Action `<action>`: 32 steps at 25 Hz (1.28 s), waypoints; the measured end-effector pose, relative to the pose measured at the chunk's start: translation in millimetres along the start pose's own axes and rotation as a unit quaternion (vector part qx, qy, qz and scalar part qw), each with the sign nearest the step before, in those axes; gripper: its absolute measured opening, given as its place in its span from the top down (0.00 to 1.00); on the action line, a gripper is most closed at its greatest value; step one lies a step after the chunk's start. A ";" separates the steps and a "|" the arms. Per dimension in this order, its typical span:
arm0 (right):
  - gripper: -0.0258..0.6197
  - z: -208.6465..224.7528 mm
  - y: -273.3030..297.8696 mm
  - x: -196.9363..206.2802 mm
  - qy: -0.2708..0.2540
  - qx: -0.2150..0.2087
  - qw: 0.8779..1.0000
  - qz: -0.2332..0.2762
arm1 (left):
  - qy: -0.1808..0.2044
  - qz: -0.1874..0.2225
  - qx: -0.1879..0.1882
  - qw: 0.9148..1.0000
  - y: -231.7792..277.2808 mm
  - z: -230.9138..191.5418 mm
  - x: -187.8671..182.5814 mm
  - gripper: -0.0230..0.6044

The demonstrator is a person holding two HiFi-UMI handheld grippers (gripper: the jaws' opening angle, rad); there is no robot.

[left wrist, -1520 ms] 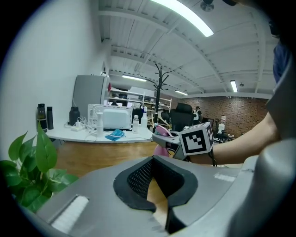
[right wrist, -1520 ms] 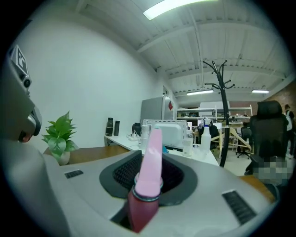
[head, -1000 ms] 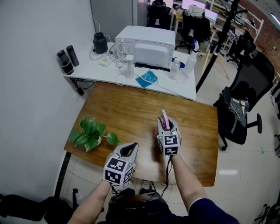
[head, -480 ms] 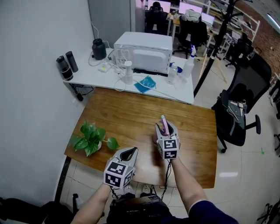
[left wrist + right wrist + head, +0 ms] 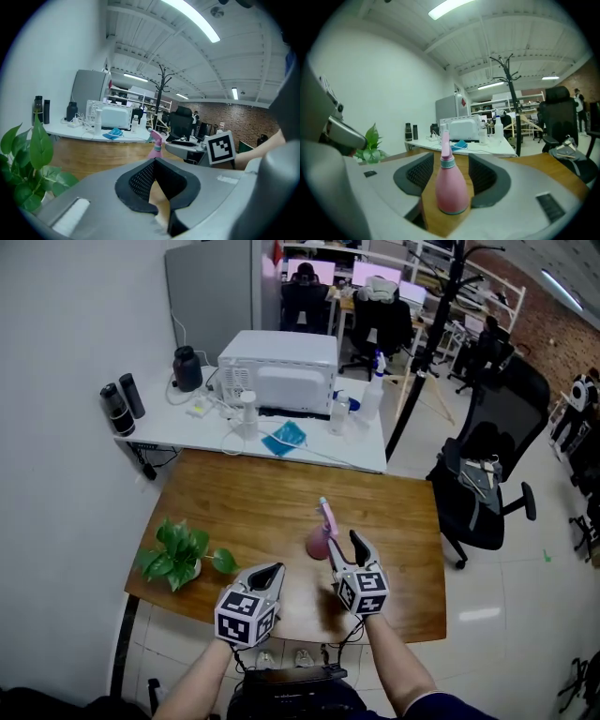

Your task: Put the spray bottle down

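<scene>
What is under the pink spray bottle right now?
Brown wooden table: the pink plastic spray bottle stands upright on it, between the right gripper's opening fingers, neither pressing it. The wood directly beneath its base is hidden by the bottle.

The spray bottle (image 5: 321,538) stands on the table (image 5: 262,502), right of the plant (image 5: 173,555).

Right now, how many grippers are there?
2. The left gripper is over the table's near edge, shut. The right gripper is opening, pink bottle between its jaws. None look hidden.
</scene>
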State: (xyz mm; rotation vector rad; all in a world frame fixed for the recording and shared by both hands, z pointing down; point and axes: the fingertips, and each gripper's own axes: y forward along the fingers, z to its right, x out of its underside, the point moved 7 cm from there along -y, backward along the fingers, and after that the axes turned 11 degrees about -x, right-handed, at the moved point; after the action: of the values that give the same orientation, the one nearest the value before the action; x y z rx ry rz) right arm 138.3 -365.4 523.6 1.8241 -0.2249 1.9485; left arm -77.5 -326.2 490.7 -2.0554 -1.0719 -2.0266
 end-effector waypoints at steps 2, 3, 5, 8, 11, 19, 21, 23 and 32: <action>0.66 -3.4 -23.3 -9.9 0.026 0.009 0.999 0.022 | 0.000 0.009 0.017 1.000 3.6 6.0 -6.5 0.95; 0.75 -5.5 -34.3 -15.1 0.031 0.015 0.999 0.028 | 0.001 0.015 0.024 1.000 5.2 9.2 -10.7 0.95; 0.90 -11.4 -54.0 -25.3 0.026 0.021 0.999 0.033 | 0.002 0.023 0.035 0.999 7.2 15.6 -18.1 0.95; 0.96 -24.0 -72.9 -39.6 0.012 0.002 1.000 0.028 | -0.022 0.024 0.065 0.997 6.3 24.2 -24.8 0.95; 0.95 -39.2 -84.0 -52.8 0.008 -0.040 0.999 0.034 | -0.062 0.031 0.101 0.993 2.0 29.9 -29.2 0.95; 0.95 -62.4 -96.1 -76.1 -0.006 -0.090 0.995 0.040 | -0.046 0.029 0.093 0.994 2.8 33.0 -32.1 0.95; 0.95 -63.0 -95.8 -77.5 -0.004 -0.092 0.995 0.040 | -0.040 0.031 0.090 0.995 2.7 33.5 -33.2 0.95; 0.95 -63.2 -94.5 -77.3 -0.003 -0.095 0.995 0.038 | -0.036 0.031 0.088 0.995 3.2 33.3 -33.5 0.95; 0.95 -60.7 -90.1 -77.1 -0.002 -0.102 0.994 0.029 | -0.019 0.028 0.086 0.996 4.6 35.5 -34.2 0.95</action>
State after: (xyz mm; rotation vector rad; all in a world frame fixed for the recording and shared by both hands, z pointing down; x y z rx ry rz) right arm 123.8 -277.2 424.8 1.7059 -0.4658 1.8834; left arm -41.1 -326.5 457.2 -2.0210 -1.1385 -1.8080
